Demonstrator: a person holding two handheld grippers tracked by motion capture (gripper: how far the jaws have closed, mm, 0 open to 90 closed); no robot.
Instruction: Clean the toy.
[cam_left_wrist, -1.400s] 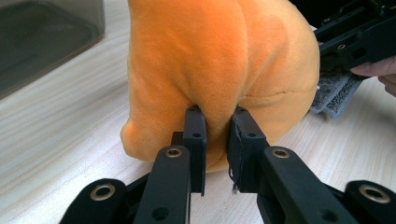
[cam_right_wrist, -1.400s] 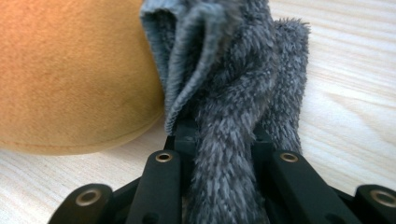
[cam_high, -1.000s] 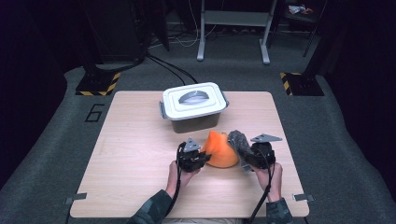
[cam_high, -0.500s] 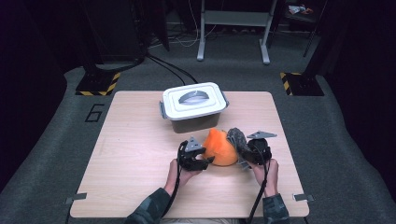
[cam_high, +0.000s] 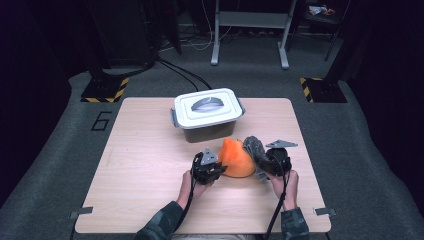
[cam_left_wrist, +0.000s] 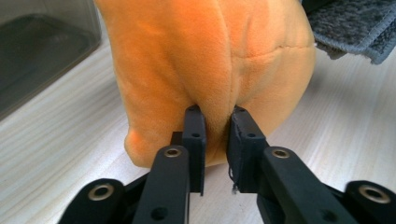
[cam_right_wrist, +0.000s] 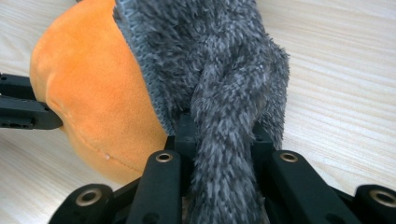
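An orange plush toy (cam_high: 236, 158) rests on the wooden table (cam_high: 145, 165) near its front middle. My left gripper (cam_high: 212, 167) is at the toy's left side, shut on a fold of its orange fabric (cam_left_wrist: 215, 109). A grey fuzzy cloth (cam_high: 254, 148) drapes over the toy's right side. My right gripper (cam_high: 265, 162) is shut on a bunched strand of that cloth (cam_right_wrist: 224, 135), with the orange plush toy (cam_right_wrist: 88, 102) just beyond it. The left gripper's jaws show at the left edge of the right gripper view.
A closed plastic box with a white lid and grey handle (cam_high: 207, 112) stands just behind the toy; its dark translucent wall (cam_left_wrist: 42, 51) shows in the left gripper view. Bare table lies to the left. Dark stands and cables line the floor beyond.
Both grippers and the toy have shifted slightly toward the person's side of the table, staying together. Both grips look the same.
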